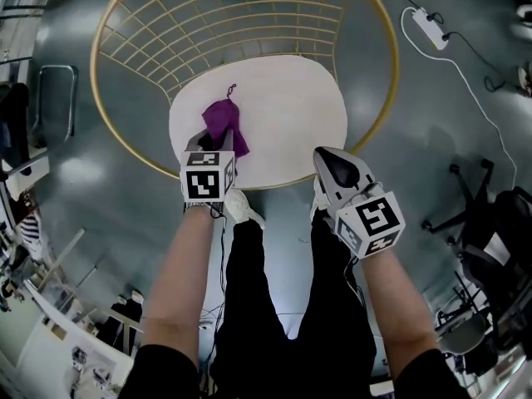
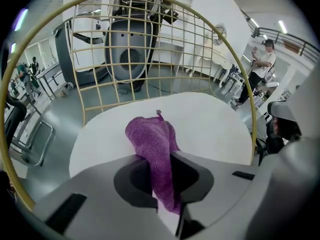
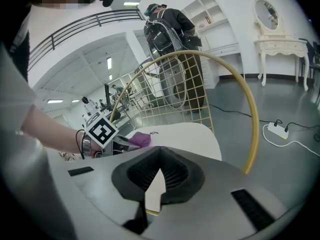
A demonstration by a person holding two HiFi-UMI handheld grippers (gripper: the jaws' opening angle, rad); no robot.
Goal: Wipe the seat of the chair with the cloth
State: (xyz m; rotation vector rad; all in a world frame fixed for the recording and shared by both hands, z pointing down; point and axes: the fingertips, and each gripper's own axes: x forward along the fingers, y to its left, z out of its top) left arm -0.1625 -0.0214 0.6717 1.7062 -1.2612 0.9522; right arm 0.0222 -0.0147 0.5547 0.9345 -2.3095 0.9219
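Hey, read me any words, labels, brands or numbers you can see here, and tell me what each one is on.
None: no view holds readable text.
The left tongs: the cube shows only a black-and-white square code, no letters.
The right tongs: the same.
The power strip: too small to show any print.

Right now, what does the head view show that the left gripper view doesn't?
Only the head view shows the person's legs in black trousers and a white power strip on the floor. Only the left gripper view shows a grey machine behind the chair's back and a person standing far off at the right. Both show the purple cloth pinched in the fingers of the left gripper, over the white seat, with the gold wire back behind it.
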